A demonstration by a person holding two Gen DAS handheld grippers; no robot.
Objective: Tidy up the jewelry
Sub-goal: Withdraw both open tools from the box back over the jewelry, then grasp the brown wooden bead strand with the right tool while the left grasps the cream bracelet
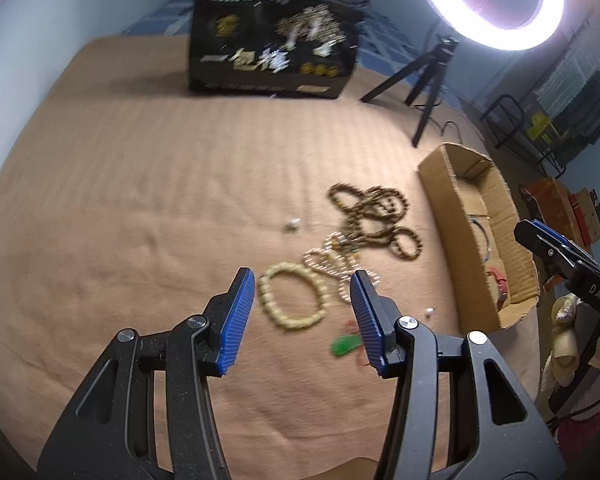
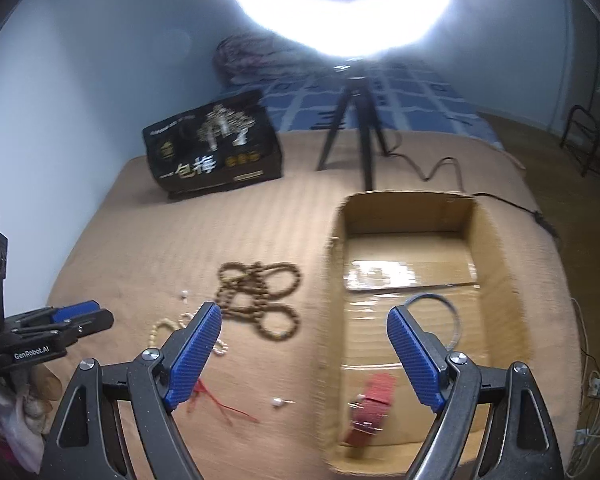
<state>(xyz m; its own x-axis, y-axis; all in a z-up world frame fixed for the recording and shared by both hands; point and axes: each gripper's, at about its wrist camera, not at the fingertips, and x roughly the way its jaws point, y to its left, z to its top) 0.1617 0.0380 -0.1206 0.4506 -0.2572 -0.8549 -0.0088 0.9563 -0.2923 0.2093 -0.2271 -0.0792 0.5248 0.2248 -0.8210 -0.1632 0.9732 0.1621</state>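
Landmark: cardboard box (image 2: 499, 264), open-topped, on tan blanket (image 1: 140, 200); long axis running away from both cameras. Inside: red strap (image 2: 369, 408) lying lengthwise, grey ring (image 2: 453, 316) beyond it. Left of box: brown bead strand (image 1: 373, 216) tangled, cream bracelet (image 1: 292, 300) flat, green pendant (image 1: 345, 345) nearest. Behind box: tripod (image 2: 359, 136). Left gripper (image 1: 303, 291) half open, empty. Right gripper (image 2: 304, 326) wide open, empty, straddling box's left wall.

Cream round-bead bracelet (image 1: 292, 300), brown wooden-bead strand (image 1: 373, 218), green pendant (image 1: 345, 346) on red cord. Red strap watch (image 2: 369, 408) in plain tan cardboard box (image 2: 495, 264). Tan ribbed bed cover (image 1: 160, 180); tongs' pads (image 1: 236, 320) blue, ridged.
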